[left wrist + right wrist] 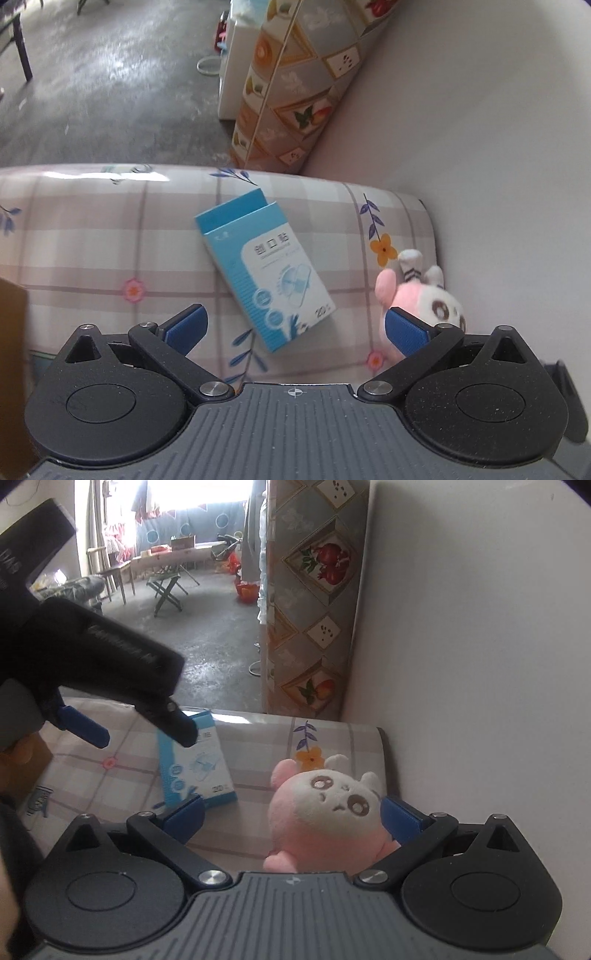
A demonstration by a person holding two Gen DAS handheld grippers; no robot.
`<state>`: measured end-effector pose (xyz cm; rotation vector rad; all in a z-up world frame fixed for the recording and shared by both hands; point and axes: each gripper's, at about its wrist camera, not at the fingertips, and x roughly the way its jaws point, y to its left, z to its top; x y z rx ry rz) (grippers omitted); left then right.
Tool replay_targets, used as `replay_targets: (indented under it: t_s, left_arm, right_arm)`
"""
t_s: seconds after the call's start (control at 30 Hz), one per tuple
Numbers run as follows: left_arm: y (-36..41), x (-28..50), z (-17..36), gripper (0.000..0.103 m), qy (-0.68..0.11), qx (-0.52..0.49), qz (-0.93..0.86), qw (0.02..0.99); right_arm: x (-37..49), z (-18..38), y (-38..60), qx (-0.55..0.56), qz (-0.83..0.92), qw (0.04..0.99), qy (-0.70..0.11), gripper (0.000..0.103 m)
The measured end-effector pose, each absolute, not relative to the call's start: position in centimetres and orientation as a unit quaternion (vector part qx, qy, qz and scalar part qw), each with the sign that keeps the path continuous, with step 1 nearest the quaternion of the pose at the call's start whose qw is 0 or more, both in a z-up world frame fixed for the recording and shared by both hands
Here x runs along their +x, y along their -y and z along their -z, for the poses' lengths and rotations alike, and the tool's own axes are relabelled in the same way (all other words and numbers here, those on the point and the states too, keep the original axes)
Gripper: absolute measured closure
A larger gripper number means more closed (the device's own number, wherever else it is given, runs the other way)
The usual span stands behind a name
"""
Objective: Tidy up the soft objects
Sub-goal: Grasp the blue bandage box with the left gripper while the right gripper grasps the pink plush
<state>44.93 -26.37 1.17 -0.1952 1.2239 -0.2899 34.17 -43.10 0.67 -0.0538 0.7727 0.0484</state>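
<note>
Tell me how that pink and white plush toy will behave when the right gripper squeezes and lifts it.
The plush toy looks stuffed and fuzzy, so it will probably compress between the open right gripper pads rather than resist. It likely weighs little for its bulk. Its rounded body lies beside the wall on the patterned cloth, so a push may roll or slide it.

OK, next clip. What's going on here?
A person holds two grippers over a cloth-covered table by a wall. The right gripper is open around a pink plush toy, not yet closed on it. The left gripper is open and empty above a blue box lying flat beside the toy.
</note>
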Motion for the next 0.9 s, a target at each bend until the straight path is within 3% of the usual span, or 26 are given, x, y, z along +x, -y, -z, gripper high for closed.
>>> replay_targets:
  t_s: [0.47,0.83,0.9]
  left_arm:
    - [27.9,49.2,4.7,0.000,-0.628,-0.119,0.053,0.767]
    - [28.1,49.8,5.8,0.003,-0.619,-0.104,0.019,0.778]
    - [28.2,49.6,5.7,0.006,-0.614,-0.103,0.017,0.782]
  right_arm:
    - [37.8,3.0,44.5,-0.039,-0.017,0.917,-0.397,0.000]
    - [38.2,4.3,45.4,-0.019,-0.012,0.918,-0.397,0.000]
    - [38.2,4.4,45.4,-0.021,-0.008,0.917,-0.398,0.004]
